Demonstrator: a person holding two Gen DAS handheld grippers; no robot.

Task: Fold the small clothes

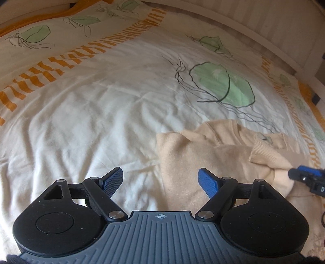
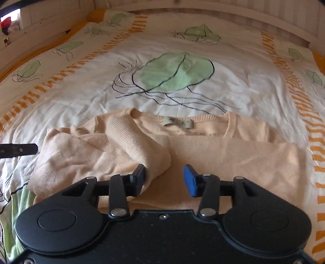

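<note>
A peach knit sweater (image 2: 223,160) lies on the bed, its hem folded up toward the collar with the label (image 2: 177,122). One sleeve (image 2: 130,140) lies folded across its left half. My right gripper (image 2: 164,178) is open just above the sweater, its left finger beside the sleeve fold. In the left wrist view the sweater (image 1: 203,158) is at the right and my left gripper (image 1: 160,180) is open over its left edge. The right gripper (image 1: 306,176) shows at the far right, by the sleeve (image 1: 268,154).
The bed has a white duvet (image 2: 233,85) with green jellyfish prints (image 2: 174,71) and orange stripes (image 2: 300,101). A wooden bed frame and wall (image 2: 223,14) run along the far side. The left gripper's tip (image 2: 19,150) shows at the left edge.
</note>
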